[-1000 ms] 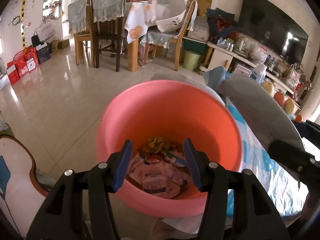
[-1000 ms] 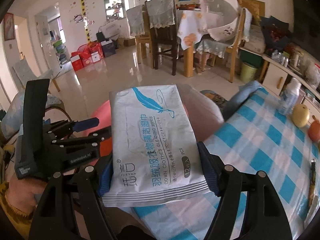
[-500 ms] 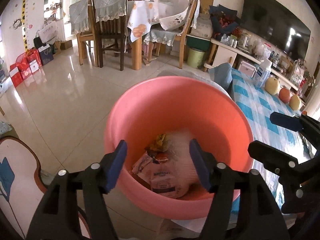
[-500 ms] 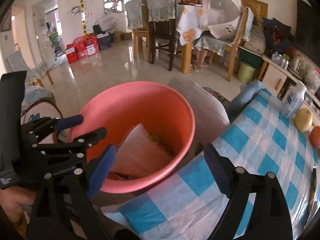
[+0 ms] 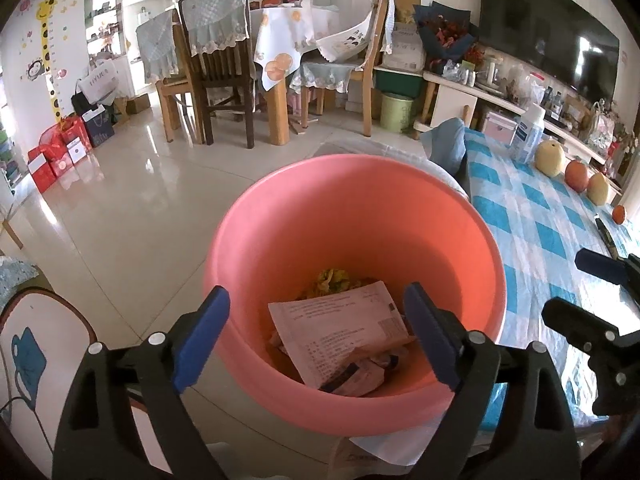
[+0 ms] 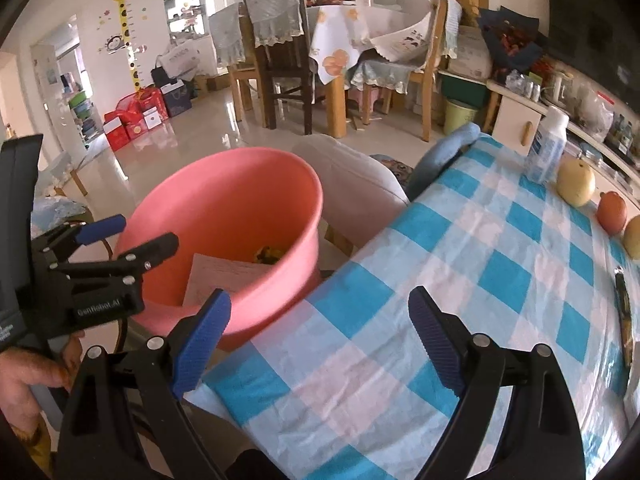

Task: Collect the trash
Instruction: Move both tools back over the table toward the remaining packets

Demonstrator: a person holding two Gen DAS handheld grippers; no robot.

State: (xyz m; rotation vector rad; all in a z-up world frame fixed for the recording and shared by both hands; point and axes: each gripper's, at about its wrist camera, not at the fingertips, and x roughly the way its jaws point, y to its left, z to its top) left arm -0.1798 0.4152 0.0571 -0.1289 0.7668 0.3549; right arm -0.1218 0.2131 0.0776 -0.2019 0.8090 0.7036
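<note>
A pink basin (image 5: 360, 208) stands beside the checked table. In it a white wipes pack (image 5: 340, 332) lies face down on crumpled wrappers (image 5: 360, 376) and a yellow scrap (image 5: 332, 278). My left gripper (image 5: 316, 308) hovers over the basin's near rim with its jaws opening; nothing is pressed between them. The right wrist view shows the left gripper (image 6: 128, 236) beside the basin (image 6: 224, 200), with the pack (image 6: 216, 276) inside. My right gripper (image 6: 318, 304) stands open and bare over the blue checked tablecloth (image 6: 480, 248). It also appears at the right edge of the left wrist view as the right gripper (image 5: 580, 292).
On the tablecloth stand a white bottle (image 6: 546, 148), two pale pears (image 6: 576, 182) and an orange fruit (image 6: 612, 212); a dark pen-like thing (image 6: 622, 300) lies near the right edge. A grey cushion (image 6: 352, 176) sits behind the basin. Dining chairs (image 5: 216, 76) stand far across the tiled floor.
My right gripper let go of the wipes pack, which dropped into the basin, then swung right and down over the tablecloth. Both grippers' jaws have spread wider.
</note>
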